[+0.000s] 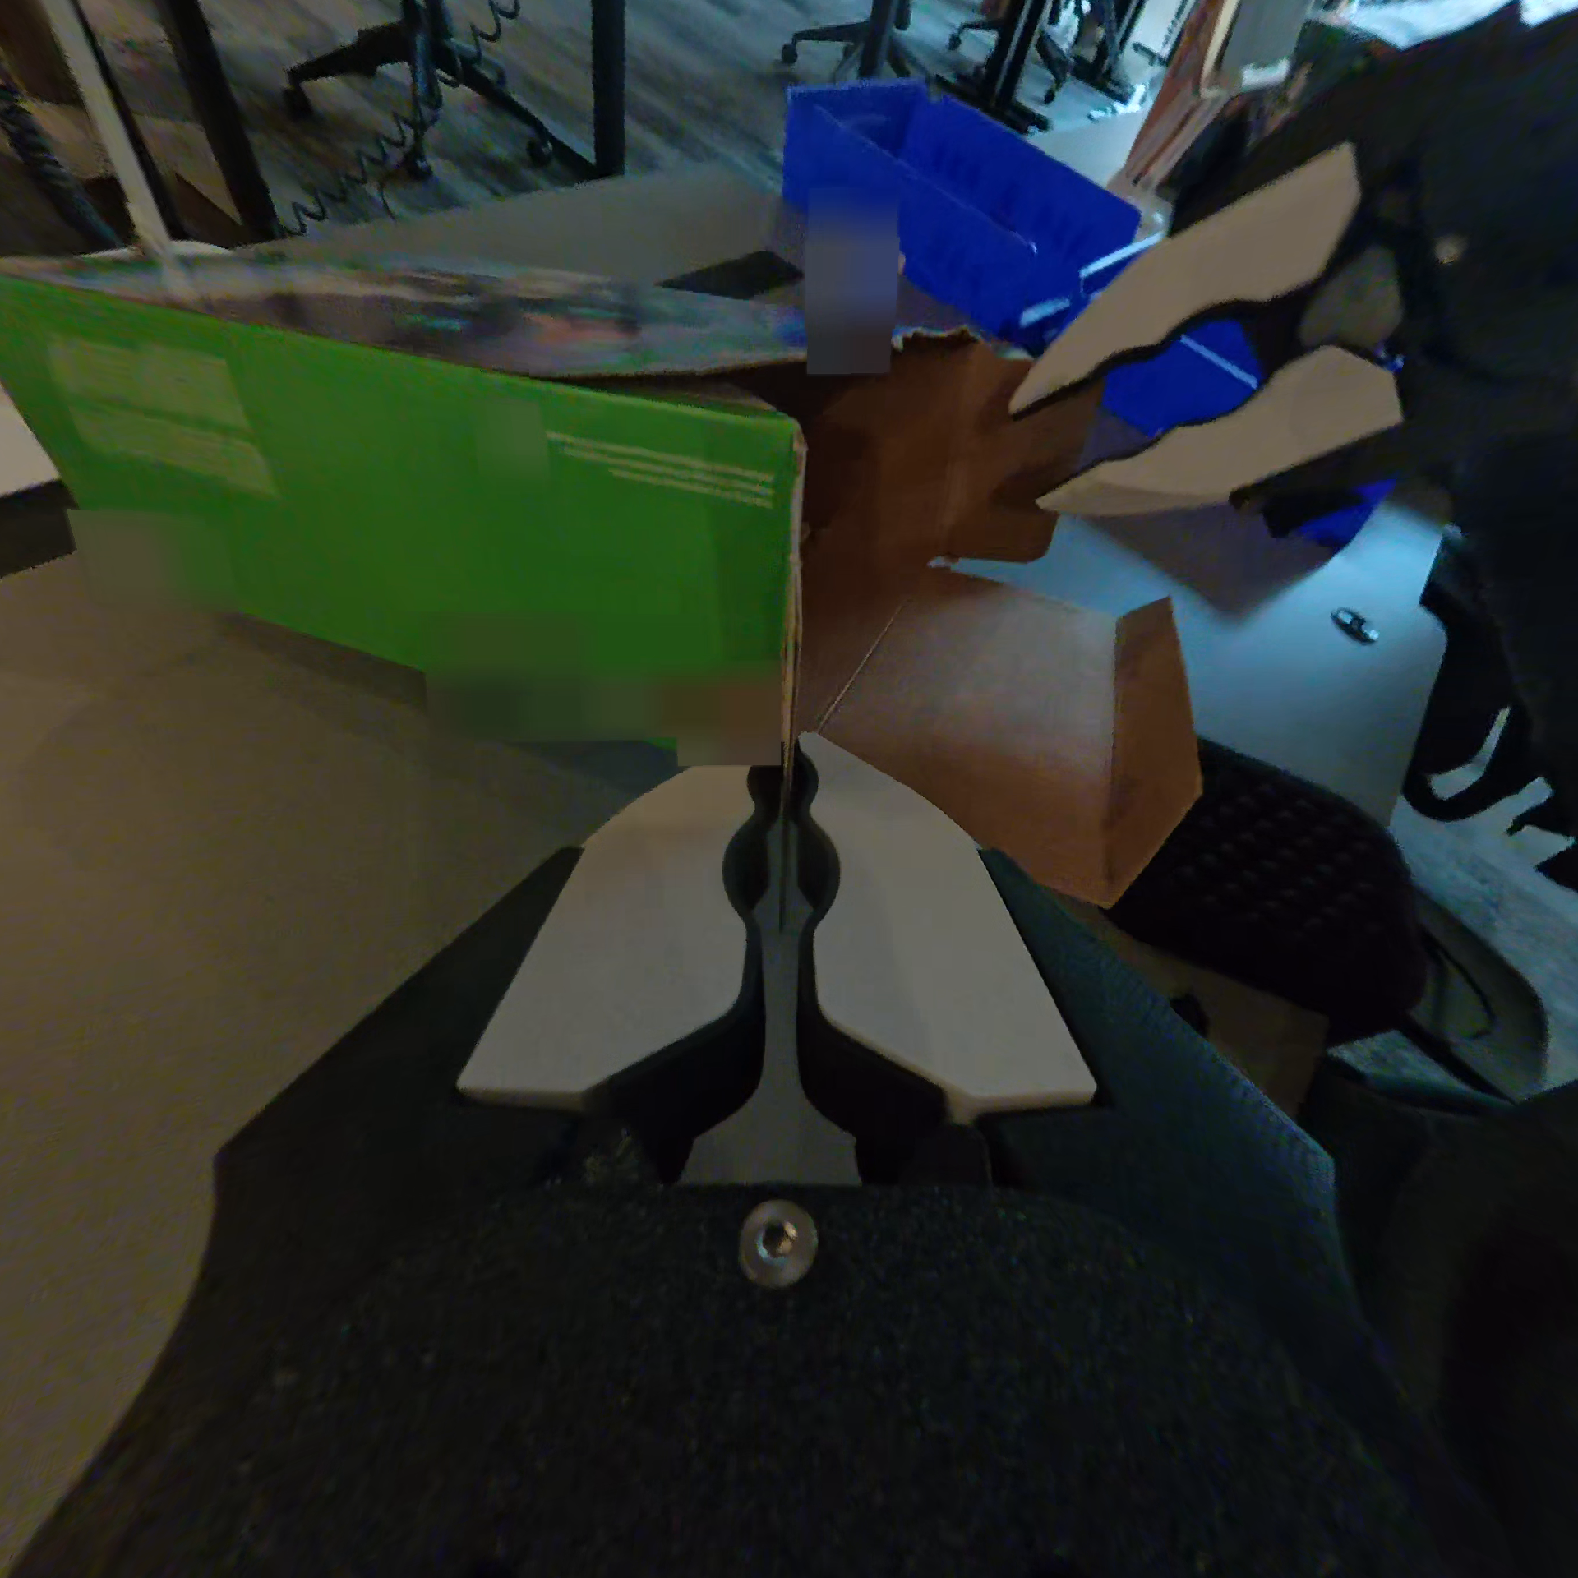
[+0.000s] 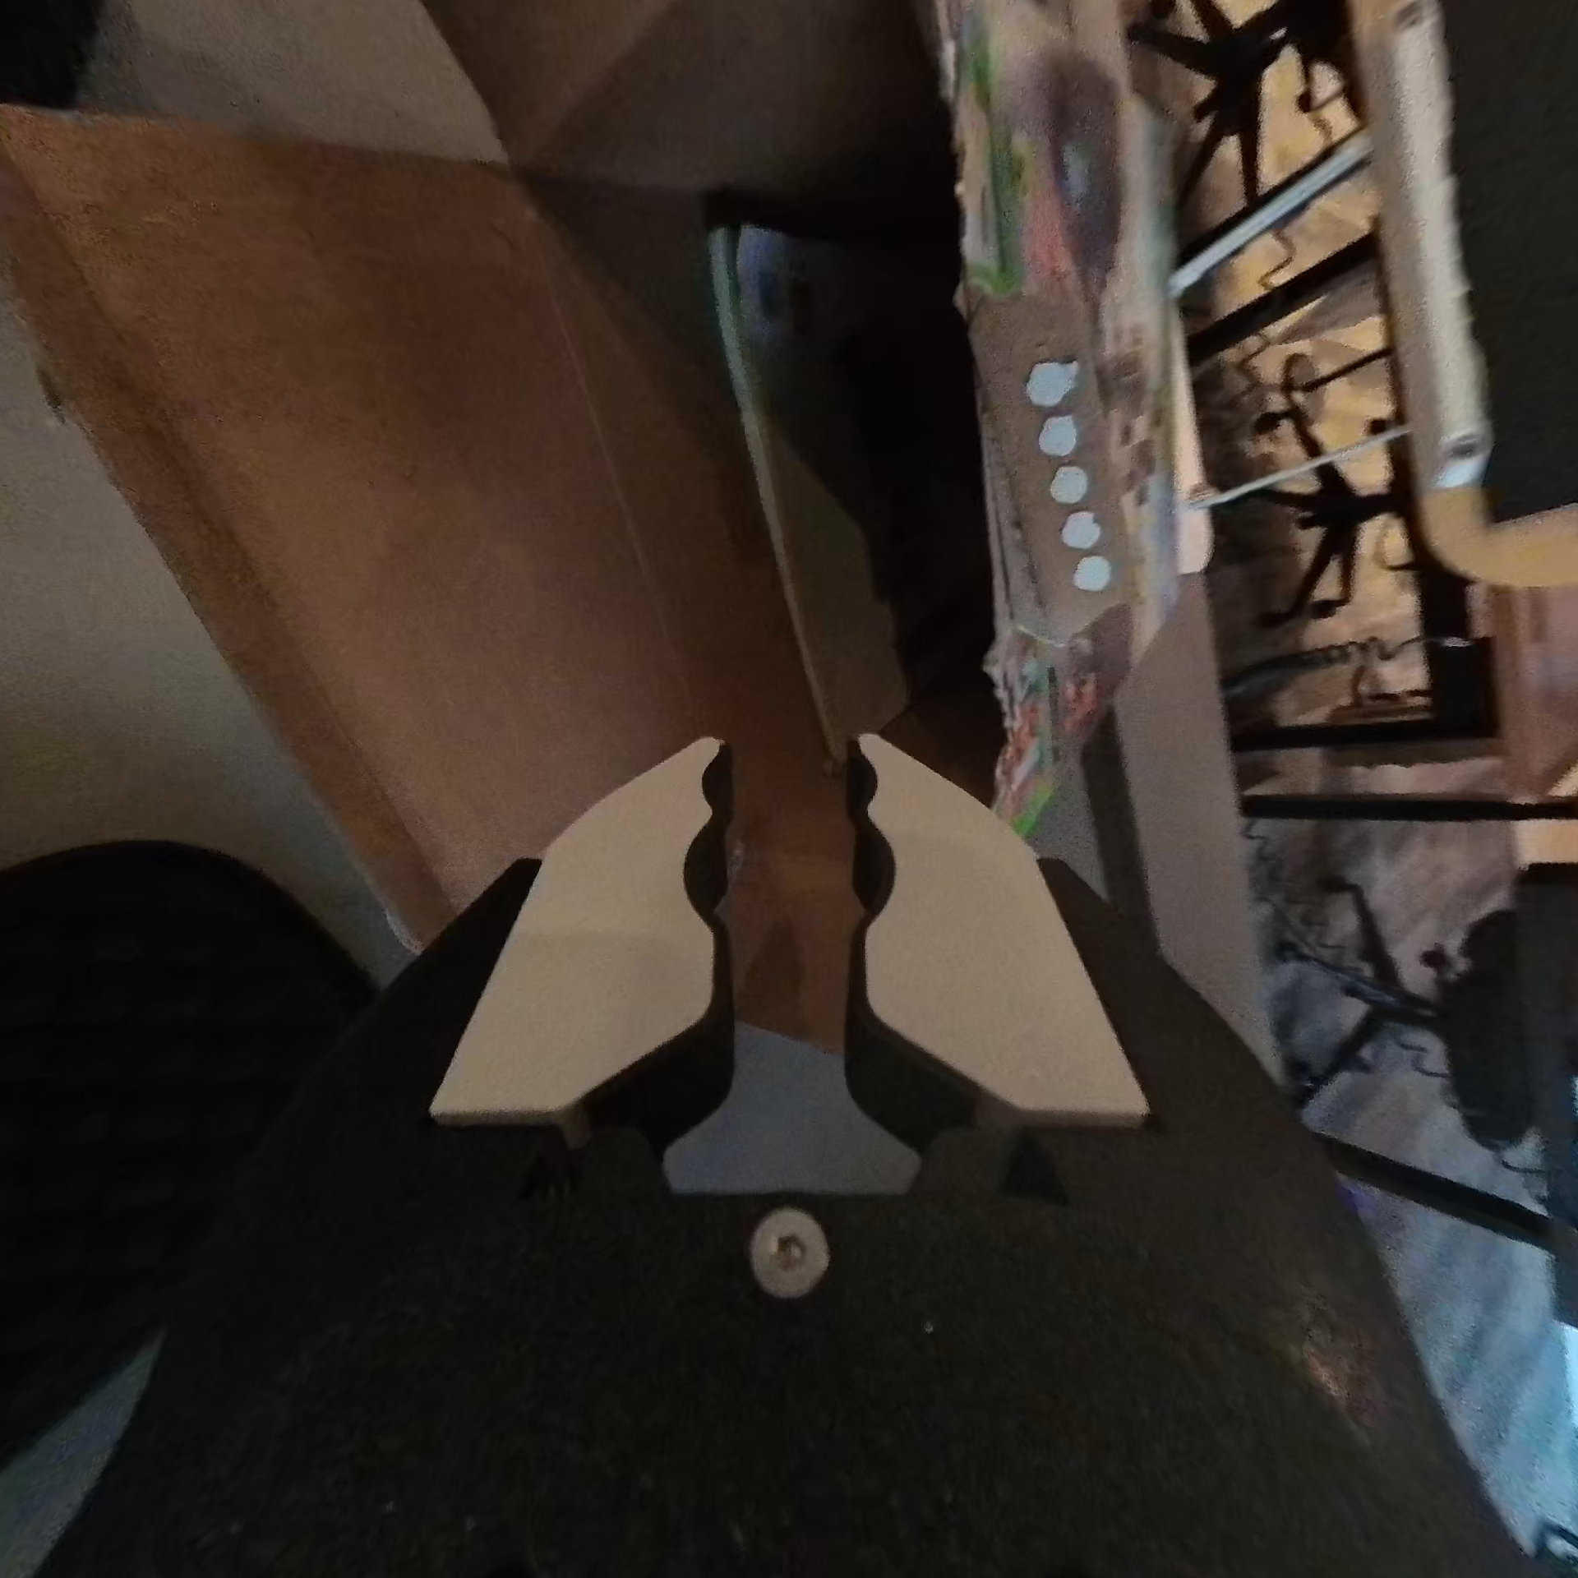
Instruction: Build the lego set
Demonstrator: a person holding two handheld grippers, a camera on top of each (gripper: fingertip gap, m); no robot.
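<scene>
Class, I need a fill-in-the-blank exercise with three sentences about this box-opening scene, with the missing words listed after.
1. The left tool is shut on the corner edge of the ___ box.
2. Behind the box stands a ___ plastic bin.
3. The right tool points into the box's open end with its jaws ___, near a booklet inside.

Missing words: green; blue; open

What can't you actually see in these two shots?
- Inside of the green box: dark in the right wrist view; flaps block it in the left wrist view.
- Flat item inside: too blurred to identify.
- Lego pieces: none visible.
- Blue bin contents: hidden by its walls.
- Small object on table: too small.
</scene>
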